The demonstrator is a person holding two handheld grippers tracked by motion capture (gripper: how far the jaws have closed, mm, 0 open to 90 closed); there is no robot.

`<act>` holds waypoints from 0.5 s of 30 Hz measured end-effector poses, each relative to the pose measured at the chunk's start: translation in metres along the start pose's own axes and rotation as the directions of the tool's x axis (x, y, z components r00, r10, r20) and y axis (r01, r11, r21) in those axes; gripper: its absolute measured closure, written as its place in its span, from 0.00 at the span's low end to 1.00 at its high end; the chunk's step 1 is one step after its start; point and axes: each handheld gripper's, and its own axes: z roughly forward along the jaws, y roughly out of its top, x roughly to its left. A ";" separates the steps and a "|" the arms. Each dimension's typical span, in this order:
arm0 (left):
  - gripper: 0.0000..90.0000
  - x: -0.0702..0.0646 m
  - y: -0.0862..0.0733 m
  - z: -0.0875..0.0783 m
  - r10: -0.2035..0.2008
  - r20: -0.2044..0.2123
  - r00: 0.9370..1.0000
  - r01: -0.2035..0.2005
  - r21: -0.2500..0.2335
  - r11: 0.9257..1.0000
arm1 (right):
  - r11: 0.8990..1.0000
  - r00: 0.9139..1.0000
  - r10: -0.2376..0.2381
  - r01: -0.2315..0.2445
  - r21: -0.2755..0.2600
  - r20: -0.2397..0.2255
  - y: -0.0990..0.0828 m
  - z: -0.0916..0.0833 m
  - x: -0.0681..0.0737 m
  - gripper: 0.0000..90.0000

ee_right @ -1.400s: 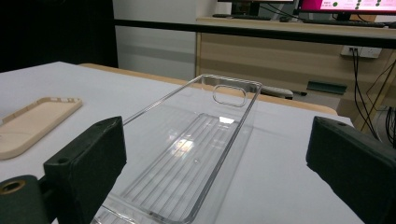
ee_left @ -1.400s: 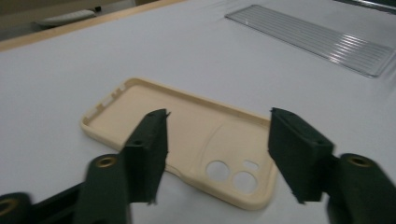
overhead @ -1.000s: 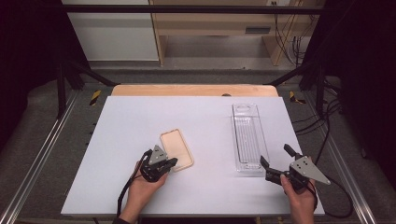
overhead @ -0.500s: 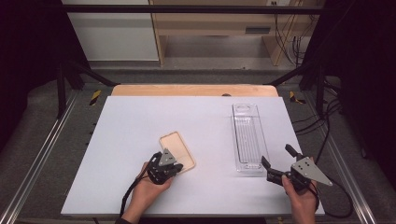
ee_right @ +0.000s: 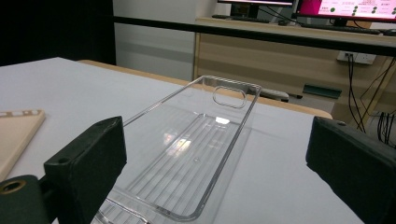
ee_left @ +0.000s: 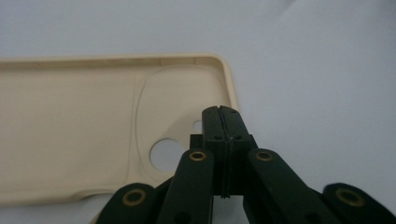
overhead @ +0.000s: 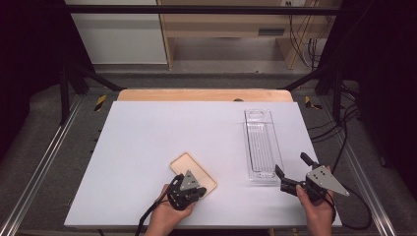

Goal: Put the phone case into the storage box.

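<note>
A: Nearest the camera, the left tool (overhead: pixel 189 189), jaws pressed together with nothing between them, hangs over the near end of a cream phone case (overhead: pixel 183 164) lying open side up on the white table (overhead: pixel 147 137).

B: And the closed tips?

A: In the left gripper view the left tool (ee_left: pixel 223 116) sits above the case's inner face, close to the round camera hole (ee_left: pixel 166 155). Contact cannot be judged.

B: The risk?

A: Shut jaws cannot pinch the thin rim. Pushing down or sideways would likely just skate the light case across the smooth table.

B: To the right?

A: The right tool (overhead: pixel 292 169) is spread wide and empty, aimed at the near end of a clear plastic tray (overhead: pixel 260 142). A careless advance could nudge the tray askew.

B: Farther back?

A: A wooden desk (ee_right: pixel 280 51) with monitors (ee_right: pixel 348 7).
</note>
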 end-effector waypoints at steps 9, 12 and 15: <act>1.00 -0.027 0.004 0.008 0.024 0.056 0.998 -0.024 -0.004 1.000 | 1.000 1.000 -0.003 0.003 -0.001 0.001 0.001 0.000 0.001 0.06; 1.00 -0.032 0.006 0.010 0.033 0.066 0.997 -0.032 -0.004 0.999 | 1.000 1.000 -0.004 0.004 -0.001 0.000 0.001 0.000 0.001 0.06; 1.00 -0.037 0.006 0.012 0.036 0.065 0.997 -0.036 -0.009 0.999 | 1.000 1.000 0.002 -0.002 -0.001 0.000 0.001 -0.001 0.001 0.06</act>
